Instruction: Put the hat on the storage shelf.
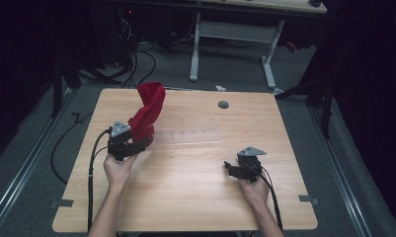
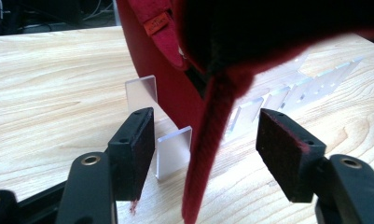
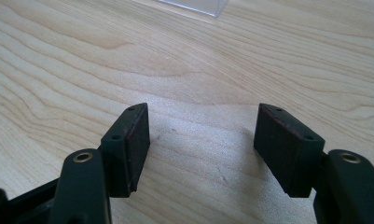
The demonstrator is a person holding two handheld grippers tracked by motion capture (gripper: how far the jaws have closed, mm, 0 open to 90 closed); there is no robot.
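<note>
Resting low, left hand [image 1: 117, 168] beside cap [image 1: 147, 112]

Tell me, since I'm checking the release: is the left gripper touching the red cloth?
Apart. The left gripper view shows bare gaps between the red cloth and both pads of the left gripper.

Red cloth [image 2: 166, 88] top beyond frame edge

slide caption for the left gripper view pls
Open left hand-held gripper with a red cloth hanging between its jaws, clear acrylic rack behind on the wooden table.
</note>
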